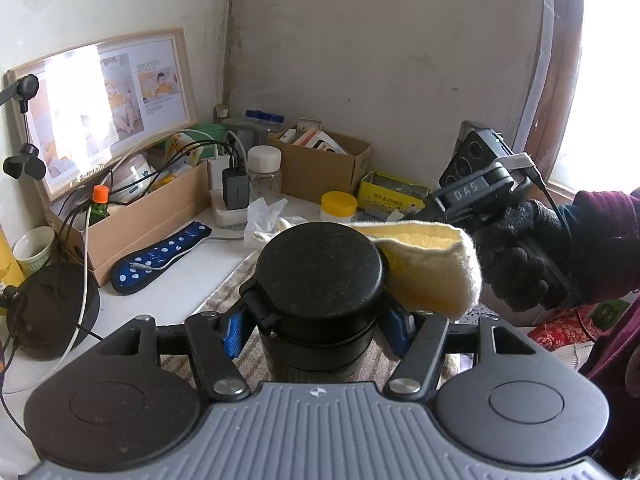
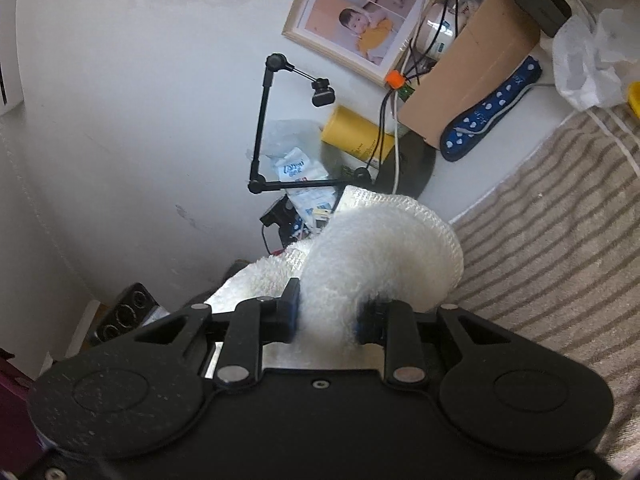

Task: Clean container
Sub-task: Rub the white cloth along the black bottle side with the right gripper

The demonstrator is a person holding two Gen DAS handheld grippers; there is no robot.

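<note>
Upright black lidded container [image 1: 318, 276], yellow-white cloth [image 1: 432, 264] seemingly touching it

Black container [image 1: 318, 268], yellow-white cloth [image 1: 432, 264], striped mat [image 2: 560, 220]

Lived-in home corner, framed baby photos [image 1: 108, 108], cluttered cardboard boxes [image 1: 320, 160], striped towel [image 2: 560, 240]

From the left wrist view, the black container [image 1: 320, 280] shows only its lid and upper wall; its lower body and base sit behind the left gripper [image 1: 318, 330] housing. The folded cloth [image 1: 432, 264] hides the container's right side, so contact there cannot be judged. The right gripper [image 2: 326, 316] has its pads buried in the cloth, which blurs at that near range. The gloved hand [image 1: 524, 256] is cut off at the right edge. Print on the yellow tin [image 1: 390, 194] is too small to read.
</note>
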